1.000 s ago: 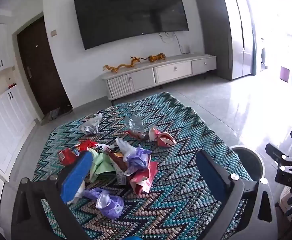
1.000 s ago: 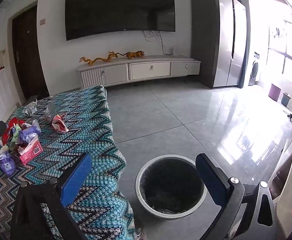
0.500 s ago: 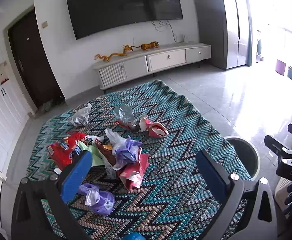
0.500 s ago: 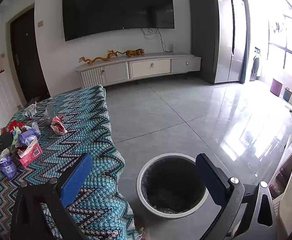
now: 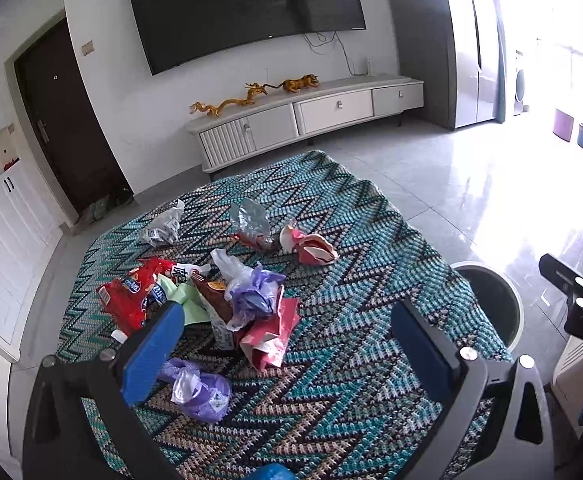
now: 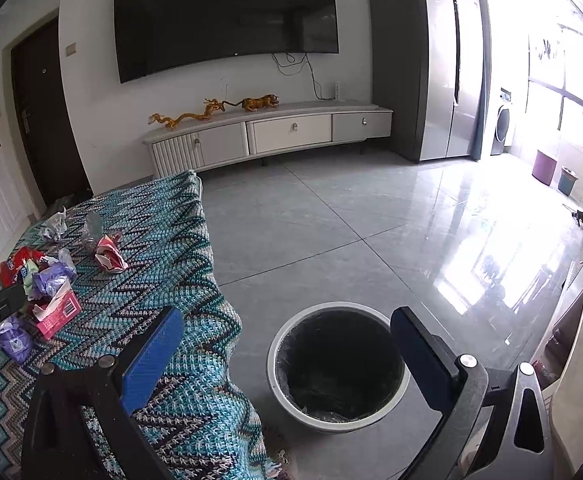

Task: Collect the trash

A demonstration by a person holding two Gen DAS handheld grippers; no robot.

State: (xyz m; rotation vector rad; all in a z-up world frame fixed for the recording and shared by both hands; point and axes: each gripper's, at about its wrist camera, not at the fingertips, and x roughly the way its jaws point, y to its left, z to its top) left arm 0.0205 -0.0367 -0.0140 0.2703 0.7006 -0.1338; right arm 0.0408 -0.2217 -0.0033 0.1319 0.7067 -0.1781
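Left wrist view looks down over a table covered in a teal zigzag knitted cloth (image 5: 343,392), with the left gripper (image 5: 287,344) held above its near edge, blue-padded fingers (image 5: 153,354) spread wide and holding nothing. Trash lies scattered on the cloth ahead of it: a red snack bag (image 5: 131,296) near the left finger, a crumpled purple plastic bag (image 5: 255,292) on top of a red carton (image 5: 269,334) in the middle of the pile, a small purple bag (image 5: 199,388) nearest the camera, a crumpled white wrapper (image 5: 163,228) and a clear wrapper (image 5: 251,222) farther back, and a red-and-white wrapper (image 5: 311,246) toward the right. Part of the right gripper shows at the right edge, beside a blue glove that seems to be the person's hand, though little of it is visible. From the right wrist view, the right gripper (image 6: 287,344) hangs off the table's right side, tilted down toward a round white-rimmed trash bin (image 6: 337,364) on the grey tile floor, its fingers also spread apart and empty. The bin stands just beside the hanging cloth edge.
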